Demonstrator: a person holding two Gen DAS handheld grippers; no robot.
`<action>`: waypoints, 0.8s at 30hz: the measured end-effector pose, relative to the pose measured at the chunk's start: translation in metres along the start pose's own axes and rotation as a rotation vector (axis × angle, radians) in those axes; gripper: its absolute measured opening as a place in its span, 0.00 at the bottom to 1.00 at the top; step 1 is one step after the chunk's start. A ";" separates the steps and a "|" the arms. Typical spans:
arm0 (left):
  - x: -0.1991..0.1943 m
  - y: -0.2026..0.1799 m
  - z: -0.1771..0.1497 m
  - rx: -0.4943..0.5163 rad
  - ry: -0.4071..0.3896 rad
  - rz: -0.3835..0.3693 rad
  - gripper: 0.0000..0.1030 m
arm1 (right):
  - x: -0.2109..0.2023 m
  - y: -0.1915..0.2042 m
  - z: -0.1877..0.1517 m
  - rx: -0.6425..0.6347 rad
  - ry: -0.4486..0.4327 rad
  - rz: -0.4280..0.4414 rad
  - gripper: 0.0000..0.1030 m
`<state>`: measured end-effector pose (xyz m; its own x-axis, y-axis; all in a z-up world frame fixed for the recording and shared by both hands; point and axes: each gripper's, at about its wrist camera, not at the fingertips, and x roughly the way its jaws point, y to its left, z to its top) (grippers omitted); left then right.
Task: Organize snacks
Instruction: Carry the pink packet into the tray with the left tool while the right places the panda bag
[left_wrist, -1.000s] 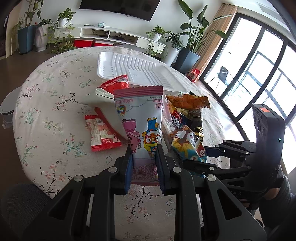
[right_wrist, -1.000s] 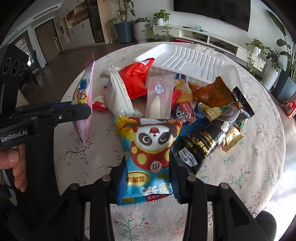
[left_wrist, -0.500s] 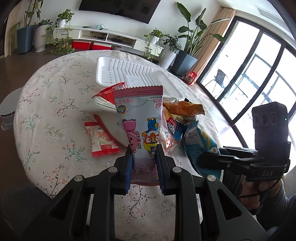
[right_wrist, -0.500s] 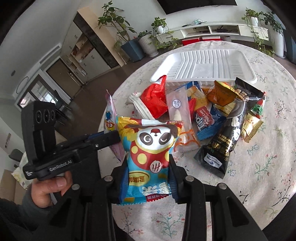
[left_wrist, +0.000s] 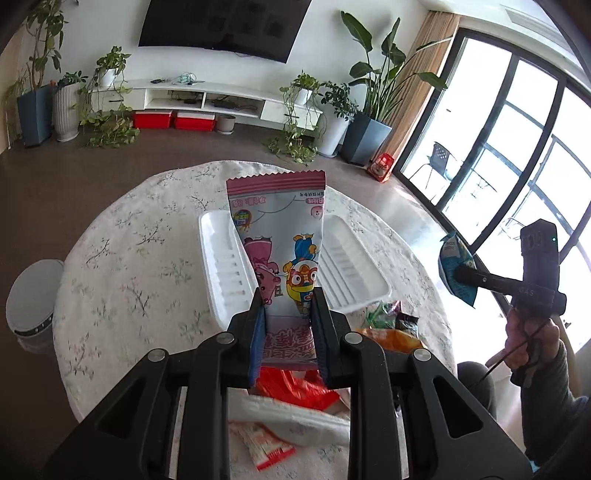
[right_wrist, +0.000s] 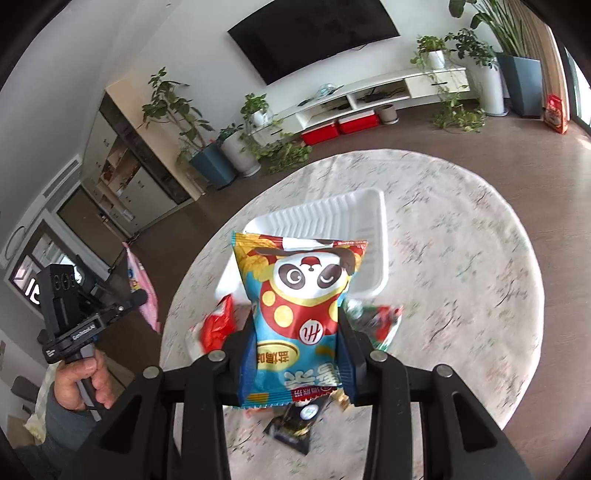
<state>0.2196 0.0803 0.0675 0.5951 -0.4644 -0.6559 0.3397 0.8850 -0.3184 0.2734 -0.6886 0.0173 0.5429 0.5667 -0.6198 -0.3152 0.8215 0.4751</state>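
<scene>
My left gripper is shut on a pink cartoon snack packet, held upright above the round floral table. Behind and below the packet lies the white ribbed tray. My right gripper is shut on a blue panda snack bag, also lifted over the table, with the white tray beyond it. Each gripper shows in the other's view: the right one with its blue bag at the right, the left one with its pink packet at the left.
Loose snacks lie under the grippers: a red bag, an orange bag, a red-and-white packet, a black-and-gold packet. A white bin stands left of the table. Plants and a TV cabinet line the far wall.
Both grippers rose and moved forward over the snack pile toward the tray, each carrying its packet. The right gripper rolled. The snack pile now lies beneath them.
</scene>
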 end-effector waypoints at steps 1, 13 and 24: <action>0.012 0.002 0.012 0.007 0.023 0.007 0.20 | 0.004 -0.003 0.012 0.000 -0.005 -0.010 0.38; 0.185 0.011 0.049 0.034 0.311 0.122 0.20 | 0.135 -0.005 0.068 -0.039 0.196 -0.075 0.38; 0.237 0.012 0.037 0.075 0.365 0.197 0.23 | 0.184 -0.013 0.057 -0.101 0.287 -0.173 0.39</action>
<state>0.3919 -0.0199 -0.0660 0.3617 -0.2325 -0.9028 0.3050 0.9446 -0.1211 0.4221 -0.5988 -0.0679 0.3588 0.4016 -0.8426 -0.3207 0.9008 0.2928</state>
